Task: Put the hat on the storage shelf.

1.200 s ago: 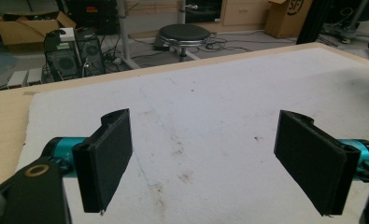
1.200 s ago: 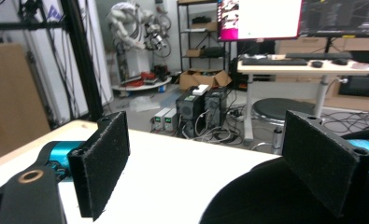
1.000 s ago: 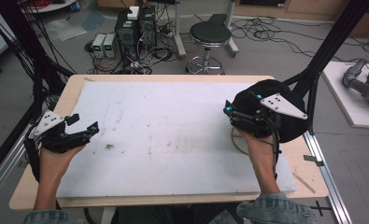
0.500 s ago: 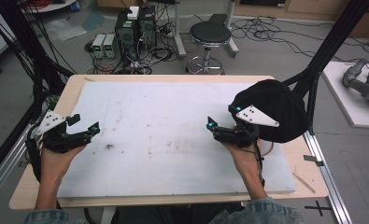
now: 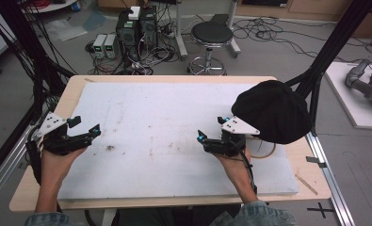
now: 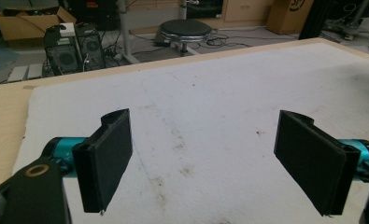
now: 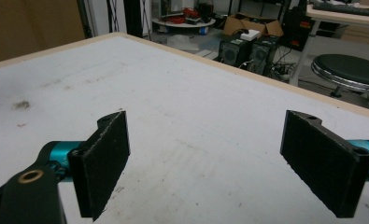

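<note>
Item one: black cap point(image 5: 273, 112), lying on the right side of the counter point(image 5: 169, 79), partly over the edge of the white mat point(image 5: 165, 127). Item two: our right gripper point(image 5: 212, 134), jaws wide apart and empty, just left of the cap, over the mat. Item three: our left gripper point(image 5: 87, 128), jaws likewise wide apart, empty, at the mat's left edge, well apart from the cap. Item four: black stool point(image 5: 213, 34), on the floor beyond the counter.

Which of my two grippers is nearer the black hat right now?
The right gripper: it sits just beside the black hat at the table's right side, while the left gripper is far across the white mat.
</note>
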### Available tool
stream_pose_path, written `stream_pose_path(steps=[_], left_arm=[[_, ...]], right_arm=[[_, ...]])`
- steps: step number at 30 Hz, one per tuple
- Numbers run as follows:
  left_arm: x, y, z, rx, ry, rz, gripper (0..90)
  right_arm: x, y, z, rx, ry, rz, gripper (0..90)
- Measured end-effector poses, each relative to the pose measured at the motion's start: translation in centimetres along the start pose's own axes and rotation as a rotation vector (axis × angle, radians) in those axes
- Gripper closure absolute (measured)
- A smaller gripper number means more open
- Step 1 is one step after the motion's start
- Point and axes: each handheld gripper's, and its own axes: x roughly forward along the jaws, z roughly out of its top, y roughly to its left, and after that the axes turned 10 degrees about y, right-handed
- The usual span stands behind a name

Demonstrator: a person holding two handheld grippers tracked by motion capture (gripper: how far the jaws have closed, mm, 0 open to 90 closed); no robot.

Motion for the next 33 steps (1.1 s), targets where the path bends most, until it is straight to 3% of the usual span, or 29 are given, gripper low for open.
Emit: stream_pose_path(steps=[12,18,33], left_arm=[[0.4,-0.2,-0.2,-0.001,0.009,-0.007,19.7],[0.6,-0.3,-0.2,0.001,0.012,-0.011,19.7],[1.0,-0.3,-0.4,0.002,0.026,-0.015,19.7]], right_arm=[[1.9,0.4,-2.2,-0.046,0.072,-0.031,15.8],[2.4,0.2,-3.3,-0.022,0.1,-0.026,15.8],[2.8,0.1,-4.1,-0.023,0.126,-0.024,15.8]])
